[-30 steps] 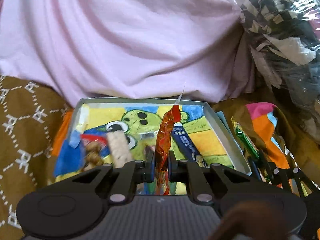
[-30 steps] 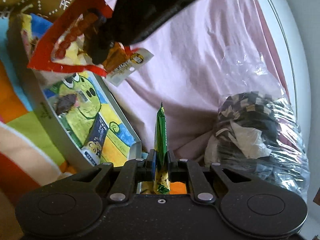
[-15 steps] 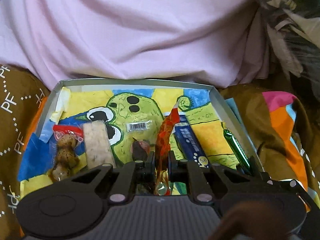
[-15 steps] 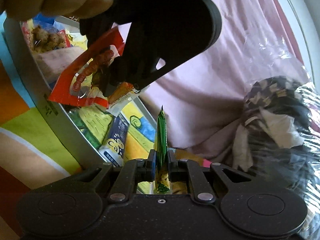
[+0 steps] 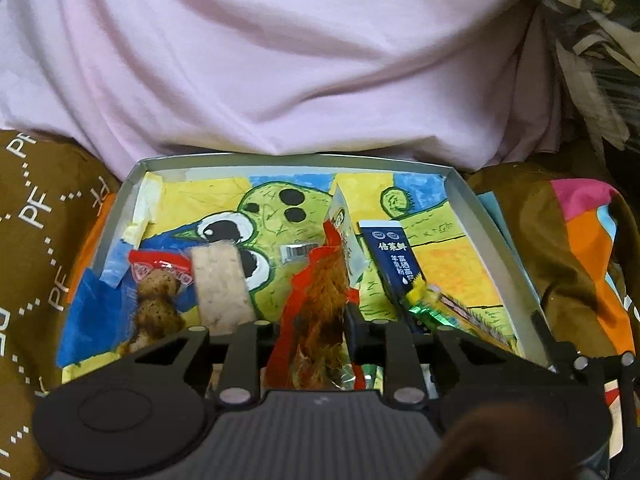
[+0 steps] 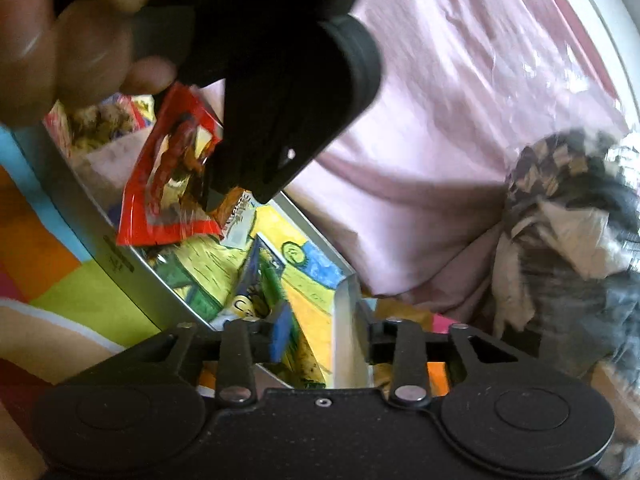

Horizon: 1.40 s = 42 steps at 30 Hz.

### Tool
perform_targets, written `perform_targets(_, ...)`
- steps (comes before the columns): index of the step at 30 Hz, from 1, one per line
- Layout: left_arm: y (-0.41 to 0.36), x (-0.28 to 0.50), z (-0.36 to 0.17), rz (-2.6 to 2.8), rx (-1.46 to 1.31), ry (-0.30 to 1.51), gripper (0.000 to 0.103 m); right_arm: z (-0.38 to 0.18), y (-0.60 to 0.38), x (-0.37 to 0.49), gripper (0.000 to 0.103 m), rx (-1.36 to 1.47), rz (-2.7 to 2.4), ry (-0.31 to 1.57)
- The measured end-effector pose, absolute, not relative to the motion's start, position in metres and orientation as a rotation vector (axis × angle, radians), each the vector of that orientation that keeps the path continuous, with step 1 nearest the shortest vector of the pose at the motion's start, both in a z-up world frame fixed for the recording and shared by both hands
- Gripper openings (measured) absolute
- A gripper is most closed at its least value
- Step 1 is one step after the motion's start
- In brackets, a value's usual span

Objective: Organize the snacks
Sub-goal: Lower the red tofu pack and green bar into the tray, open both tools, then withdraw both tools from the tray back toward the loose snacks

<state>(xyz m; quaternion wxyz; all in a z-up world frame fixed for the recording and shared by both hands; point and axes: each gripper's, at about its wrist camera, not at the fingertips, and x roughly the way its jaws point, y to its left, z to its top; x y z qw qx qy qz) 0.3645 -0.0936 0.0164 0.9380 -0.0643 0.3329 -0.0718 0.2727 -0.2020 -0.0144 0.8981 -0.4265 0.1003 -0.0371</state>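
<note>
My left gripper (image 5: 310, 322) has its fingers spread a little around a red snack packet (image 5: 316, 300), which stands upright between them above the tray (image 5: 476, 216); whether they pinch it I cannot tell. My right gripper (image 6: 320, 336) stands wide open over the tray's corner, with the green snack packet (image 5: 430, 312) lying inside beside a dark blue milk-powder sachet (image 5: 394, 258). A pale bar (image 5: 222, 284) and a clear packet of brown balls (image 5: 158, 300) lie at the tray's left. Pink cloth (image 5: 300, 60) lies bunched behind it.
</note>
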Motion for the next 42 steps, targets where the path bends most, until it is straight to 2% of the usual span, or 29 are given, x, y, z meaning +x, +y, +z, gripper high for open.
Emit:
perform_targets(4,-0.090,0.362,0.018,-0.138,-0.141,0.678,0.041,-0.003,-0.205,0.271,0.062,-0.798,-0.056,0.219)
perform_targets(5,-0.089,0.362,0.019,-0.133,-0.140,0.676,0.047,-0.001,-0.205,0.270,0.066,-0.779,-0.053,0.219)
perform_targets(6,-0.089,0.361,0.020,-0.128,-0.138,0.673,0.055,0.002,-0.206,0.270,0.067,-0.756,-0.049,0.221)
perform_targets(12,-0.085,0.350,0.033,-0.109,-0.124,0.624,0.079,0.019,-0.210,0.262,0.081,-0.627,-0.033,0.236)
perform_targets(16,-0.077,0.338,0.041,-0.095,-0.127,0.591,0.088,0.036,-0.218,0.255,0.093,-0.526,-0.028,0.234)
perform_targets(20,-0.063,0.323,0.048,-0.075,-0.143,0.563,0.098,0.052,-0.224,0.242,0.100,-0.436,-0.020,0.218)
perform_targets(24,-0.049,0.302,0.057,-0.053,-0.159,0.526,0.102,0.067,-0.230,0.223,0.102,-0.370,-0.004,0.203)
perform_targets(31,-0.027,0.256,0.067,-0.027,-0.182,0.481,0.102,0.091,-0.237,0.188,0.102,-0.233,0.056,0.229)
perform_targets(42,0.002,0.176,0.063,-0.016,-0.142,0.481,0.103,0.102,-0.238,0.131,0.102,-0.020,0.071,0.424)
